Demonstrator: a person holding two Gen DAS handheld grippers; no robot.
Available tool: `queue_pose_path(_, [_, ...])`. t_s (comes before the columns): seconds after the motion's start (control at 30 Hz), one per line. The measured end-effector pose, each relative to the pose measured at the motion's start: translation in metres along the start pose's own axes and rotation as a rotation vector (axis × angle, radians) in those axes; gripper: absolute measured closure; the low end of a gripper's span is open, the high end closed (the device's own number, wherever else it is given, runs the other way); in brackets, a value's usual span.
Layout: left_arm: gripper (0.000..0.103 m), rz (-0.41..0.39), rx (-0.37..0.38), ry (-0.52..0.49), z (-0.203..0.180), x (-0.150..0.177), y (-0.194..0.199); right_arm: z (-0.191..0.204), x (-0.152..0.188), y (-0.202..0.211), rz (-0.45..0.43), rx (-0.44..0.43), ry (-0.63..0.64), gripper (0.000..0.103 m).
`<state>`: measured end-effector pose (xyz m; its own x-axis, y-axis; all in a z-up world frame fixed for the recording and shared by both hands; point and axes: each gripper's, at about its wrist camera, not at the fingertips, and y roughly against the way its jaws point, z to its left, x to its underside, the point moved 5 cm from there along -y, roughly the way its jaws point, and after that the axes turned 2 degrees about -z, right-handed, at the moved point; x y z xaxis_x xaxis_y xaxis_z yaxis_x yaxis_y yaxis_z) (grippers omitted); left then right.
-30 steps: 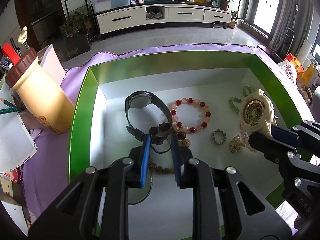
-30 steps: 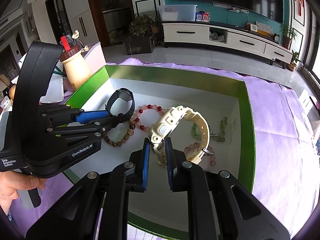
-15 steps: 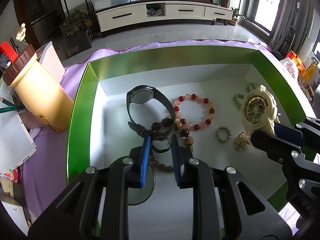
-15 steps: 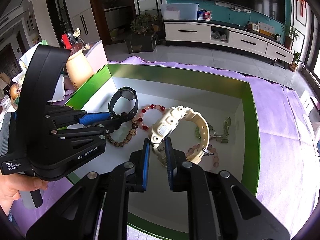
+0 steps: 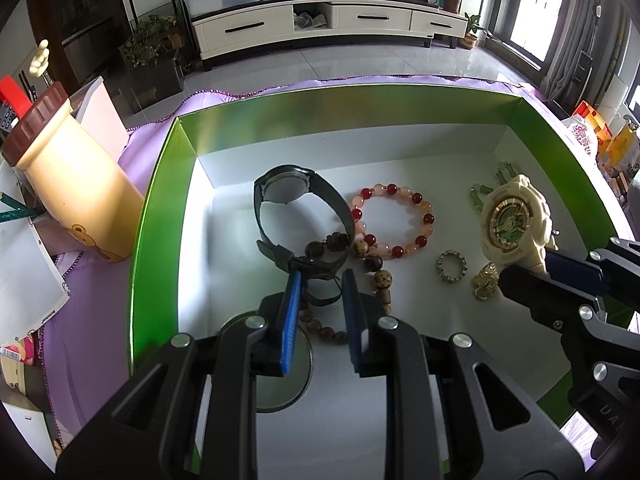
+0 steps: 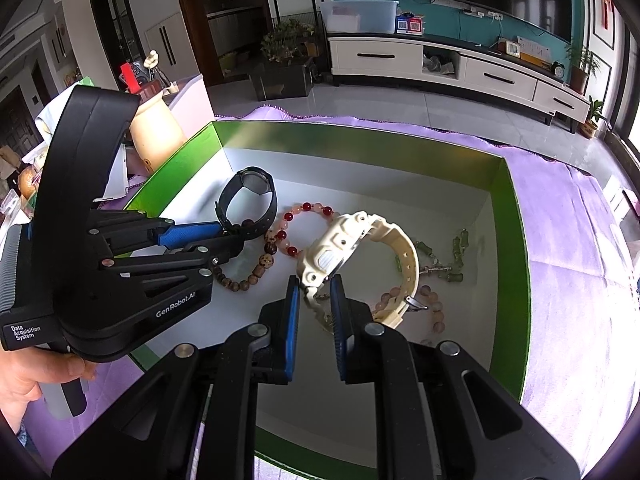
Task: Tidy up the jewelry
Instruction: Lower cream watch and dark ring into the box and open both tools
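A green-walled box (image 5: 160, 200) with a white floor holds the jewelry. My left gripper (image 5: 319, 276) is shut on the strap of a black watch (image 5: 296, 196), which stands on edge; it also shows in the right wrist view (image 6: 252, 196). My right gripper (image 6: 316, 286) is shut on the strap of a cream watch (image 6: 344, 244), seen at the right in the left wrist view (image 5: 516, 216). A red and pink bead bracelet (image 5: 394, 220), a brown wooden bead bracelet (image 5: 376, 268), a gold ring (image 5: 451, 266) and a gold charm (image 5: 486, 280) lie on the floor.
A cream bottle with a brown cap (image 5: 68, 184) stands left of the box on the purple cloth (image 6: 568, 216). Green jade beads (image 6: 452, 260) and pale pink beads (image 6: 432, 300) lie near the box's right wall. A round mirror (image 5: 280, 380) lies under my left gripper.
Both grippers have lifted slightly and drawn back, each still holding its watch. The cream watch has tilted a little more upright.
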<state>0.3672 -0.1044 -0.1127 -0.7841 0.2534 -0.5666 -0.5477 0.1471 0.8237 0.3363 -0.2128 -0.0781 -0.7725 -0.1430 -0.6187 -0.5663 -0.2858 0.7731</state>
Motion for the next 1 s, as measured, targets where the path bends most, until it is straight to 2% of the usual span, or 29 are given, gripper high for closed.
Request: queue_pose_path(1.0, [0.082,0.013,-0.009,-0.014,-0.0010,0.0003,-0.0026,0.0025,-0.0002,-0.0034,0.021,-0.009,0.004,0.088])
